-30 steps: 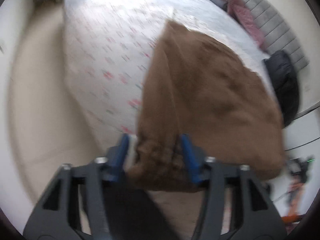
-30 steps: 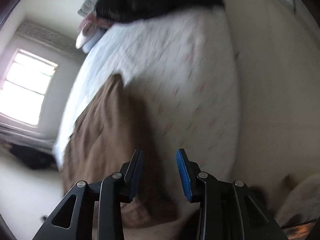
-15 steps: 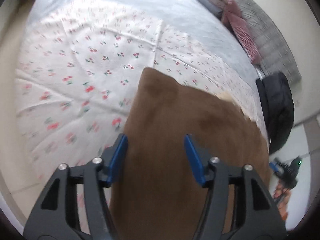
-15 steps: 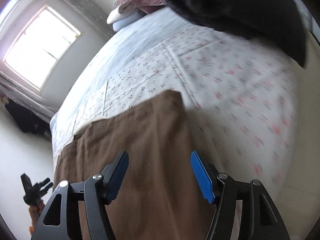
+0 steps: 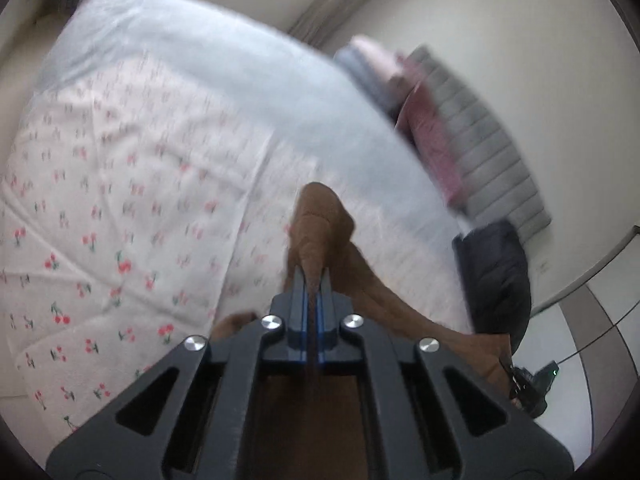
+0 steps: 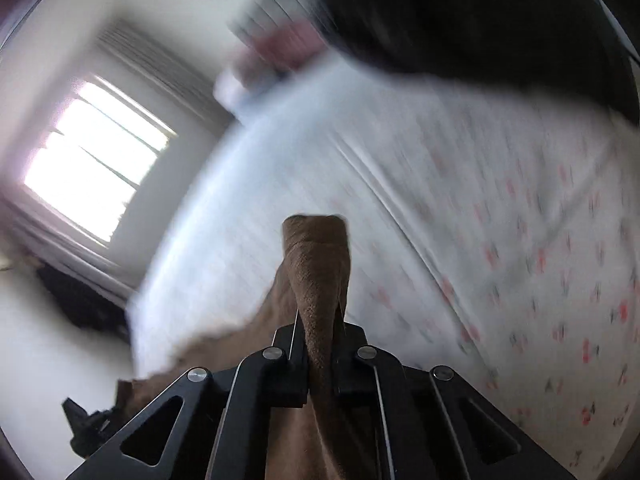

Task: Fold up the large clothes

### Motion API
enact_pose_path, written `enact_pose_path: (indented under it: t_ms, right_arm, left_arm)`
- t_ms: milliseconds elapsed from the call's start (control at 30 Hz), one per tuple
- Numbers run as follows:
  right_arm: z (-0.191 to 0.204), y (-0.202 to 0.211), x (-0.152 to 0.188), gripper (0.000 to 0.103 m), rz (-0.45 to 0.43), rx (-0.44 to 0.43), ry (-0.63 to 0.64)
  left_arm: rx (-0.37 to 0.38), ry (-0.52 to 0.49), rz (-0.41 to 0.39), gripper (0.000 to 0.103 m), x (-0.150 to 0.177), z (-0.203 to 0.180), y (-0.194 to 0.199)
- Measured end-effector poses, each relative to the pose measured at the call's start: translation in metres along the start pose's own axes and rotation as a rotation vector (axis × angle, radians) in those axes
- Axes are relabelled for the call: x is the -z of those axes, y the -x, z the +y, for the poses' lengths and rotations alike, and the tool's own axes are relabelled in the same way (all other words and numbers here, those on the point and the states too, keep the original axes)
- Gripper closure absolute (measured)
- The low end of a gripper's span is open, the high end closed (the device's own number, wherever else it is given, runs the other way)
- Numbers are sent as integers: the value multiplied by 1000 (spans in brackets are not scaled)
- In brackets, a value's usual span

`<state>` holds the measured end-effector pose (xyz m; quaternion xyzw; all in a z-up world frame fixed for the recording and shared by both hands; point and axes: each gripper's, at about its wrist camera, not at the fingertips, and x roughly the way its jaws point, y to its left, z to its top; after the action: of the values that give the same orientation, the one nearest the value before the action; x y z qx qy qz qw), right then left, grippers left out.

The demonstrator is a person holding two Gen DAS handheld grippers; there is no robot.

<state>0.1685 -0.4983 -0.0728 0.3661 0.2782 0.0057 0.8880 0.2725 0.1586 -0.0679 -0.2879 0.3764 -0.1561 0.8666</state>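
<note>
A large brown garment [image 5: 320, 224] lies over the near edge of a bed with a cherry-print sheet [image 5: 120, 200]. My left gripper [image 5: 311, 280] is shut on a pinched fold of the brown cloth, which pokes out past the blue pads. The rest of the cloth trails off to the lower right. In the right wrist view my right gripper [image 6: 320, 328] is shut on another bunched fold of the brown garment [image 6: 316, 248], and more brown cloth hangs off to the lower left. Both views are blurred by motion.
Folded pink and blue clothes [image 5: 376, 68] and a grey quilted headboard [image 5: 488, 156] sit at the bed's far end. A black garment [image 5: 496, 276] lies at the bed's right side, also black garment [image 6: 480, 20]. A window [image 6: 88, 160] glows on the left wall. A dark device [image 5: 532, 388] stands on the floor.
Both grippers were open over the flat brown cloth and have now shut on folds of it. The cloth is lifted and bunched, and both views have swung across the bed.
</note>
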Motion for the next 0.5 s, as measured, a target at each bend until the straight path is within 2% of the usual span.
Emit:
enact_pose_path:
  t_ms: [33,100,167,233,333,433,500]
  right_arm:
    - [11,5,-1,97,-39,33,71]
    - [20,-1,-4,97,-54,67,134]
    - [17,-23,-5,97,-19,125,148]
    - [8,-56,0,96,58,226,182]
    - [-12,-92,21,88,170,364,206]
    - [-26,-87,30,74,164,409,176]
    - [-22,-75,27,67,126,432,171]
  left_arm:
    - [-24,-32,-47,99,-1,-4,2]
    - [-79,-67,-76,99,-2,-3,-9]
    - [-184,-92,-39,98,0,7,-40]
    - [-306,-126,24,98,8,19,-76]
    - [-459,-129,104,101,21,38,-103]
    - [-476,-88,78,101,18,44,-91]
    - [-471,-119,39,101,15,33,-73]
